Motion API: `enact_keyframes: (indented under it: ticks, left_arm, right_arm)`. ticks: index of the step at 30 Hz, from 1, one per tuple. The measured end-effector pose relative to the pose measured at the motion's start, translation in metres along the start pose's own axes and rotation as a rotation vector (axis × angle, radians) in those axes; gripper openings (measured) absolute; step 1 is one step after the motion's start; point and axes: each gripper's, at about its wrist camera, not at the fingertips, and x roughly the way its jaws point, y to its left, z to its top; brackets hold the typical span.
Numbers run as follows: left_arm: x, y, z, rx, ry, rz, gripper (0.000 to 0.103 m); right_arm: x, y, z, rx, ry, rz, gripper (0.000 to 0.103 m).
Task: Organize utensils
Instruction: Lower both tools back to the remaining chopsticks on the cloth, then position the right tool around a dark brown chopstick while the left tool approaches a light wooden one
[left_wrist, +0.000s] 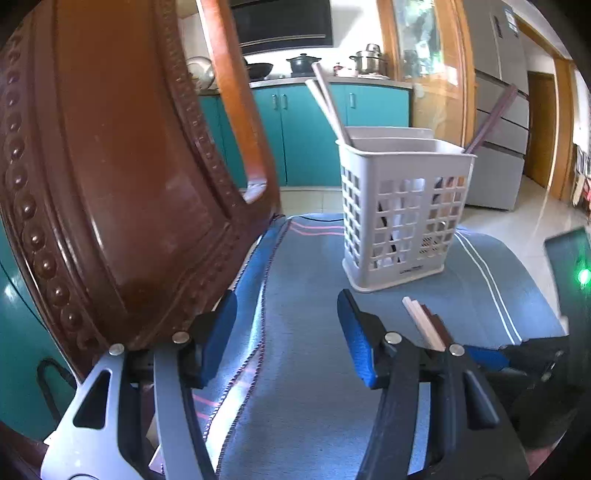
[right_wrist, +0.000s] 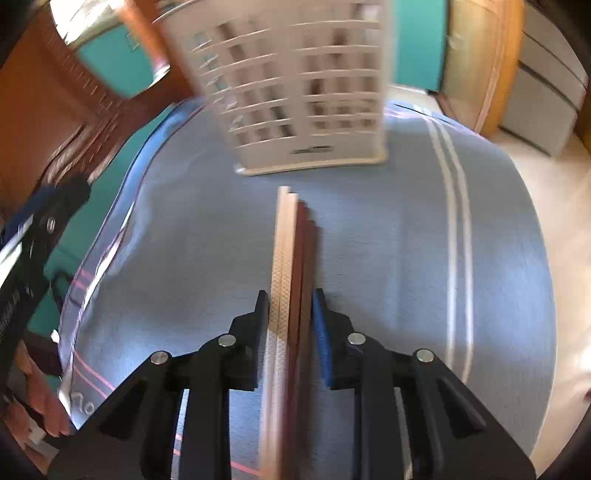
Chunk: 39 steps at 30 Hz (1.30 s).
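Observation:
A bundle of chopsticks (right_wrist: 291, 251), two pale and two dark red-brown, lies lengthwise on the blue cloth. My right gripper (right_wrist: 290, 301) is shut on it, a pad pressing each side. The bundle's far ends (left_wrist: 424, 323) also show in the left wrist view. A white slotted utensil basket (left_wrist: 402, 206) (right_wrist: 295, 92) stands upright just beyond them. It holds pale chopsticks (left_wrist: 328, 103) on its left and dark ones (left_wrist: 495, 118) on its right. My left gripper (left_wrist: 286, 299) hangs open over the cloth to the left of the bundle, nothing between its fingers.
The blue striped cloth (left_wrist: 314, 369) covers the seat. A carved brown chair back (left_wrist: 110, 166) rises close on the left. A dark device with a green light (left_wrist: 580, 273) sits at the right edge. Teal cabinets (left_wrist: 306, 140) and a grey fridge (left_wrist: 498, 110) stand behind.

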Motion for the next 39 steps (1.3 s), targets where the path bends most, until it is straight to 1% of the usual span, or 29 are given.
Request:
enact_keyframes:
  ticks: [2, 3, 4, 6, 7, 10, 14, 17, 20, 24, 26, 30, 31, 32, 34, 36, 37, 39]
  left_arm:
    - [0.001, -0.003, 0.0, 0.01, 0.003, -0.005, 0.058]
    - [0.0, -0.004, -0.001, 0.01, 0.004, -0.008, 0.058]
    - [0.001, -0.005, -0.001, 0.009, 0.006, -0.011, 0.058]
    - [0.002, -0.006, -0.001, 0.01, 0.011, -0.018, 0.058]
    - [0.002, -0.007, -0.001, 0.011, 0.013, -0.021, 0.059]
    - [0.001, -0.008, -0.002, 0.017, 0.015, -0.025, 0.06]
    - [0.003, -0.008, -0.003, 0.017, 0.028, -0.035, 0.062]
    - [0.004, -0.009, -0.004, 0.019, 0.038, -0.041, 0.063]
    - [0.006, -0.012, -0.006, 0.03, 0.047, -0.048, 0.065]
    - [0.01, -0.017, -0.009, 0.054, 0.066, -0.041, 0.066]
    - [0.01, -0.018, -0.01, 0.06, 0.07, -0.039, 0.066]
    - [0.009, -0.015, -0.009, 0.046, 0.065, -0.038, 0.069]
    - [0.009, -0.014, -0.009, 0.043, 0.067, -0.039, 0.069]
    - [0.009, -0.013, -0.009, 0.04, 0.069, -0.039, 0.069]
    - [0.01, -0.012, -0.009, 0.035, 0.076, -0.04, 0.069]
    - [0.01, -0.012, -0.009, 0.03, 0.08, -0.04, 0.069]
    - [0.01, -0.011, -0.009, 0.027, 0.081, -0.038, 0.069]
    - [0.009, -0.011, -0.009, 0.022, 0.081, -0.04, 0.069]
  right_arm:
    - [-0.005, -0.015, -0.003, 0.068, -0.012, 0.014, 0.024]
    - [-0.009, -0.025, -0.005, 0.11, -0.019, 0.033, 0.016]
    - [-0.013, -0.033, -0.006, 0.144, -0.029, 0.039, 0.006]
    - [-0.02, -0.046, -0.009, 0.205, -0.042, 0.103, 0.006]
    - [-0.023, -0.047, -0.009, 0.213, -0.042, 0.112, 0.006]
    - [-0.033, -0.053, -0.011, 0.22, -0.059, 0.087, 0.006]
    - [-0.028, -0.049, -0.007, 0.189, -0.042, 0.061, 0.007]
    - [-0.024, -0.043, -0.01, 0.142, -0.033, 0.038, 0.009]
    - [-0.025, -0.039, -0.011, 0.111, -0.042, -0.003, 0.012]
    - [-0.03, -0.039, -0.011, 0.109, -0.064, 0.029, 0.016]
    - [-0.03, -0.033, -0.011, 0.075, -0.055, 0.027, 0.016]
    - [-0.02, -0.017, -0.011, 0.002, -0.033, -0.027, 0.016]
    - [-0.016, -0.014, -0.011, -0.009, -0.023, -0.04, 0.018]
    - [-0.015, -0.012, -0.012, -0.015, -0.026, -0.038, 0.02]
    - [-0.011, -0.006, -0.014, -0.028, -0.005, -0.041, 0.021]
    - [-0.01, 0.003, -0.017, -0.058, -0.012, -0.051, 0.022]
    - [-0.01, 0.007, -0.019, -0.071, -0.01, -0.038, 0.022]
    - [-0.01, 0.011, -0.02, -0.071, 0.0, 0.018, 0.022]
